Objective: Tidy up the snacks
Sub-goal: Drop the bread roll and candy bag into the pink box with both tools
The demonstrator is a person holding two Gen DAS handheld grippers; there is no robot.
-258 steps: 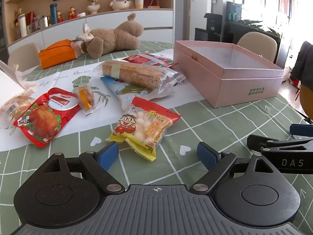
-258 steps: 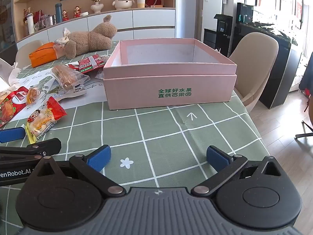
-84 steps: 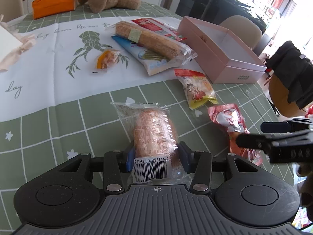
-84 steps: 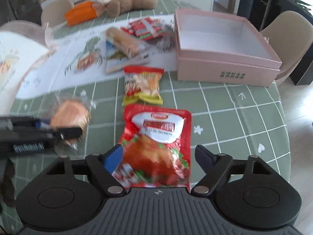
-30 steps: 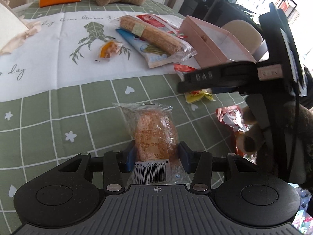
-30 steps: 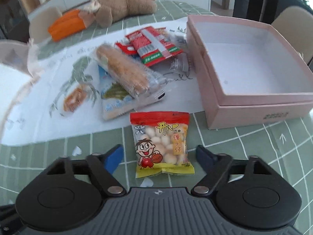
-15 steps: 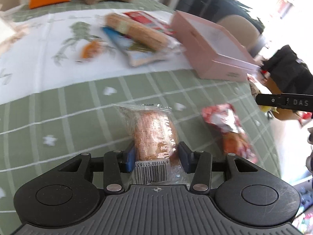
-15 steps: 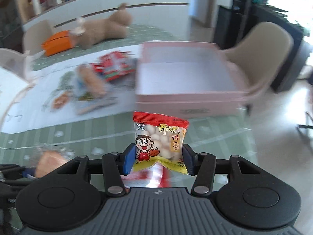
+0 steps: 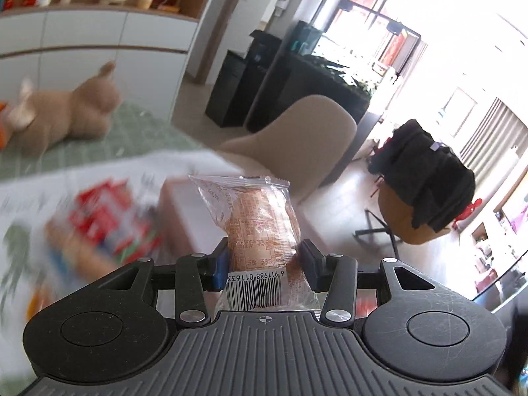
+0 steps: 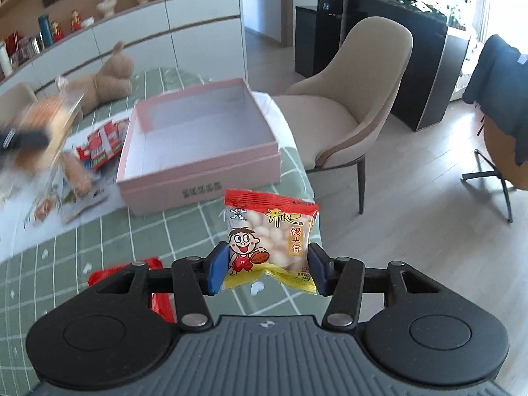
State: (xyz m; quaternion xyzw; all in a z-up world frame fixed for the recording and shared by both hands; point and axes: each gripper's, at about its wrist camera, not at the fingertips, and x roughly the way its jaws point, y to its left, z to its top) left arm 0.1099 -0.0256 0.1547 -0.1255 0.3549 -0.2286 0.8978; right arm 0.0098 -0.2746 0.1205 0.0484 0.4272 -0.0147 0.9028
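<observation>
Green-checked tabletop point(image 10: 184, 231): open pink box point(image 10: 198, 151), empty. Right hand-held gripper point(image 10: 267, 269): jaws just closed, clamped on red-and-yellow ball-biscuit packet point(image 10: 269, 241), raised just before the box. Left hand-held gripper point(image 9: 264, 264): clamped on clear-wrapped bread roll point(image 9: 260, 231), lifted clear of tabletop.

left tool point(image 9: 264, 265): black, ribbed | right tool point(image 10: 265, 269): blue pads, silver screws

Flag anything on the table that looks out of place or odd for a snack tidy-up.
A teddy bear lies on its side on the table beyond the pink box, among the snack packets; it is no snack. The box is empty. A red packet lies alone near the table's edge, partly hidden by the right gripper.
</observation>
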